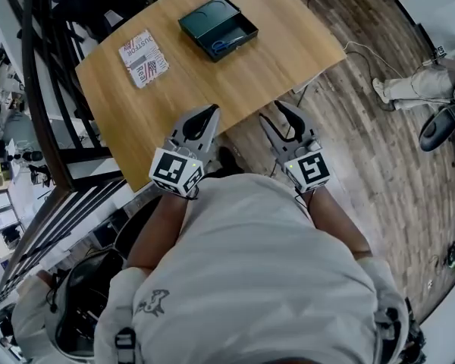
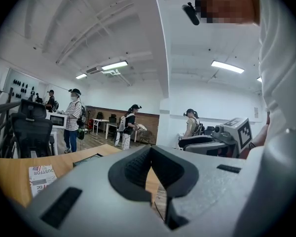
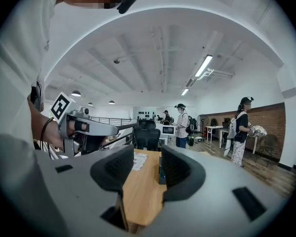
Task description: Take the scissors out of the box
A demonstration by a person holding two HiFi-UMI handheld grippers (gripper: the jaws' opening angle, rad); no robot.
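Note:
An open dark green box [image 1: 218, 27] lies at the far side of the wooden table [image 1: 235, 89]. Blue-handled scissors [image 1: 226, 45] rest inside it, near its front right corner. Both grippers hover at the table's near edge, well short of the box. My left gripper [image 1: 210, 112] has its pads together with nothing between them, which the left gripper view [image 2: 151, 149] also shows. My right gripper [image 1: 271, 112] is open and empty. In the right gripper view, the gap between its pads [image 3: 147, 154] frames the table, with the box [image 3: 160, 173] far ahead.
A printed booklet [image 1: 143, 58] lies on the table left of the box. A dark railing [image 1: 38, 89] runs along the left. Someone's legs [image 1: 409, 88] and an office chair [image 1: 440, 126] are at the right on the wood floor. Several people stand in the room beyond.

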